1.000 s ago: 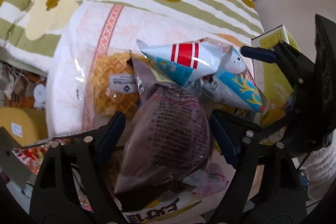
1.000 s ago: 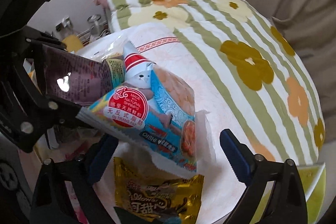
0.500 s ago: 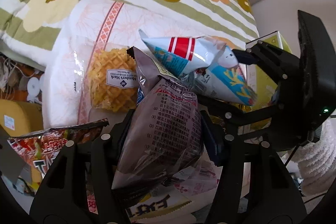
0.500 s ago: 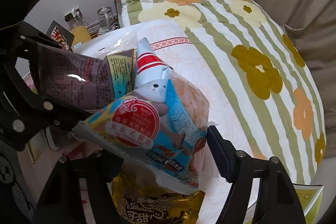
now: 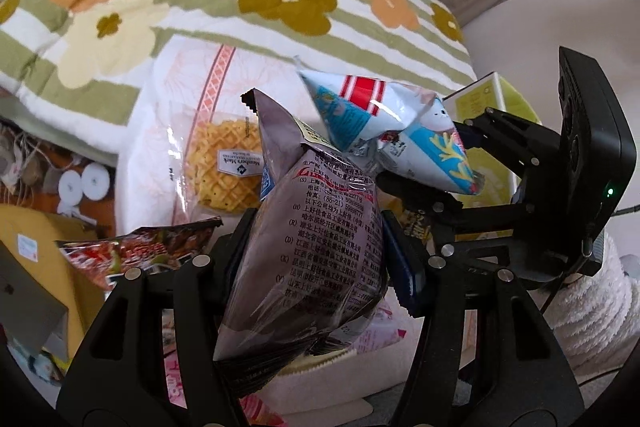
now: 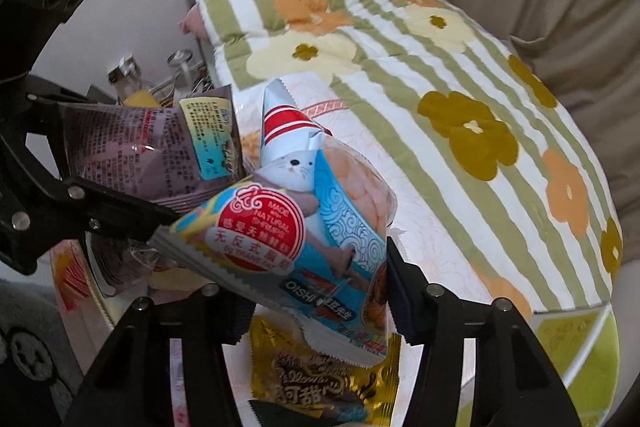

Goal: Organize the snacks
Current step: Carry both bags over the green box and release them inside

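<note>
The purple snack bag [image 5: 316, 247] is up in the air, squeezed between the two fingers of the left gripper [image 5: 320, 259], and its top corner touches the blue shrimp chip bag [image 6: 296, 239]. That blue bag, with a white seal on it, is squeezed in the fingers of the right gripper [image 6: 316, 295], just to the right of the purple one. So two snacks are picked up, but I think neither has a home yet, and the tidying looks only partly done. More snacks lie loose below: a waffle pack [image 5: 228, 163] rests on the white pillow [image 5: 180, 75] on the far side, a red snack bag [image 5: 136, 251] sits near on the left, and a gold snack bag [image 6: 324, 383] lies under the blue one. A yellow-green box [image 5: 500, 99] stands to the right, and it may be where snacks go, but I cannot tell. Behind it all is the flowered blanket [image 6: 440, 67]. The bags hide most of what is under them, so I cannot see how many snacks are left. The bottom of the purple bag is cut off by the gripper, and the small print on it is too tiny to read.
</note>
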Motion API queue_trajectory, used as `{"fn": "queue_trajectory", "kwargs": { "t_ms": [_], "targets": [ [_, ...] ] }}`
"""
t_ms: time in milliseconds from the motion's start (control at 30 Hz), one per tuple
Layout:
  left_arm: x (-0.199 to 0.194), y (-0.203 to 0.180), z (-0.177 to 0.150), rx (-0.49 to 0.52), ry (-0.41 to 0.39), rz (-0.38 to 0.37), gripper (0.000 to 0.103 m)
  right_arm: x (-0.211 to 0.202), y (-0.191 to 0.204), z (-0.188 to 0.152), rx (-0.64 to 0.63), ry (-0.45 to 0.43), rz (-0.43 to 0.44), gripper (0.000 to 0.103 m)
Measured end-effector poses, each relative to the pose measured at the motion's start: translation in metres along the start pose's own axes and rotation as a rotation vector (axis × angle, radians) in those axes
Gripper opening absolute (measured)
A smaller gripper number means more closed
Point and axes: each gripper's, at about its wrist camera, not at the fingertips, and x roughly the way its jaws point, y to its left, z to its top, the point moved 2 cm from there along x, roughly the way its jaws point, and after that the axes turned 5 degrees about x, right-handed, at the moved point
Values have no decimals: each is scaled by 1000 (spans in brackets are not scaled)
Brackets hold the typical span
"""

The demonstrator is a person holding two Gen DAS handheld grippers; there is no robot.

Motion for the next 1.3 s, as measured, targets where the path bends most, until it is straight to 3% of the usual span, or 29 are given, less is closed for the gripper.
{"fn": "queue_trajectory", "kwargs": {
  "t_ms": [367,633,900,1033,1300],
  "targets": [
    [-53,-35,15,134,-112,-36,56,-90,-20,-26,361,-139,-104,51],
    [-60,-118,29,228,-176,-57,56,-163,-62,-82,538,-244,-180,51],
    [-15,-237,42,277,-196,-99,56,-217,-124,-165,615,-250,-277,51],
    [17,-288,48,292,-179,-120,56,-231,-159,-197,657,-256,-279,51],
    [78,-338,61,308,-113,-102,56,-227,-205,-226,742,-255,-257,51]
  ]
}}
